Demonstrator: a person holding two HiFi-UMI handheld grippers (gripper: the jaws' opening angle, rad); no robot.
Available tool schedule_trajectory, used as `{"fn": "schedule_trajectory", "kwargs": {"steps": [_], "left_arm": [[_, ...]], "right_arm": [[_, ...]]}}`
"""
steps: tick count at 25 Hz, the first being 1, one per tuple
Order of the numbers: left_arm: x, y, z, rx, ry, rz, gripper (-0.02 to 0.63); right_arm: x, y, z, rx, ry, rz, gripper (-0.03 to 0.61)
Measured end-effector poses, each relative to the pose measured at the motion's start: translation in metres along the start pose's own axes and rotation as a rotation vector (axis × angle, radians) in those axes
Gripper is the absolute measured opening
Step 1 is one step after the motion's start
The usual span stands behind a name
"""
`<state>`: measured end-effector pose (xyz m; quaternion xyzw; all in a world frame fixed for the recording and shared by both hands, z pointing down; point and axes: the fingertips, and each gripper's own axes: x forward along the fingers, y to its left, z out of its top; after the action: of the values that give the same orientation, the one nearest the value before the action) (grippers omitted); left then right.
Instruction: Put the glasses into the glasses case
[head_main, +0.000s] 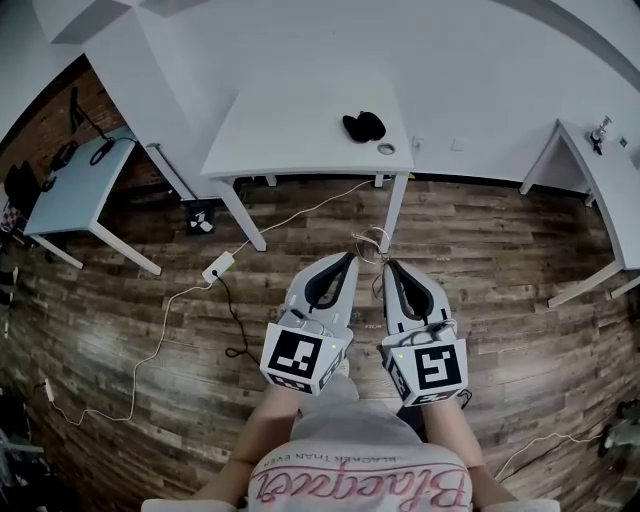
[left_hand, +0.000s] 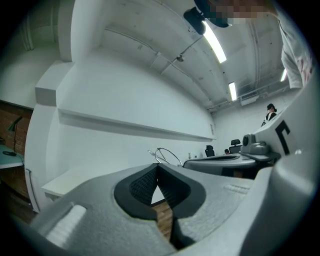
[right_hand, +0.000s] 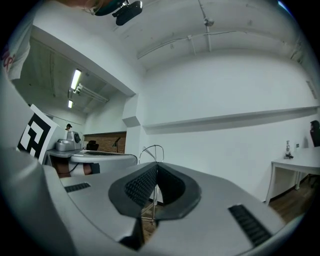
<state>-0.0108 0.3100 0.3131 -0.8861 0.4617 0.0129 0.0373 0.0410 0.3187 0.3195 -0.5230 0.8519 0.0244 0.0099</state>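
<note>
Pointing forward over the floor, the left gripper (head_main: 350, 257) and the right gripper (head_main: 389, 265) sit side by side in the lower middle of the head view. Each is clenched with nothing in it. In the left gripper view the ribbed black pads (left_hand: 144, 184) meet at the tip of the left gripper (left_hand: 157, 166), with only floor showing through the gap below. The right gripper view shows the same closed, empty tip on the right gripper (right_hand: 157, 164). Each gripper carries its marker cube (head_main: 300, 360) at the near end, just above the person's white shirt with pink lettering (head_main: 360, 482) at the bottom edge. Just beyond the tips a thin wire loop (head_main: 372, 240) stands on the wooden plank floor (head_main: 500, 260), beside a leg of the white table (head_main: 290, 130). On that table, upper centre of the frame and well apart from both grippers, lies a small black shape (head_main: 363, 126) — apparently the glasses case, though it is too small to tell whether the glasses are with it. A small round object (head_main: 387, 149) lies near it on the table edge. A white power strip (head_main: 218, 267) and its cable lie on the floor at centre left — a pale blue table (head_main: 75, 190) stands at the left edge and another white table (head_main: 600, 180) at the right.
</note>
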Motion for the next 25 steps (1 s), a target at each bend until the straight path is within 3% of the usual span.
{"fn": "schedule_trajectory", "kwargs": {"steps": [11, 25], "left_arm": [[0.067, 0.097, -0.017, -0.028, 0.029, -0.045, 0.005], [0.136, 0.164, -0.049, -0.114, 0.073, -0.030, 0.006]], "right_arm": [[0.112, -0.017, -0.012, -0.004, 0.039, -0.041, 0.012], [0.199, -0.055, -0.033, -0.002, 0.120, -0.049, 0.011]]}}
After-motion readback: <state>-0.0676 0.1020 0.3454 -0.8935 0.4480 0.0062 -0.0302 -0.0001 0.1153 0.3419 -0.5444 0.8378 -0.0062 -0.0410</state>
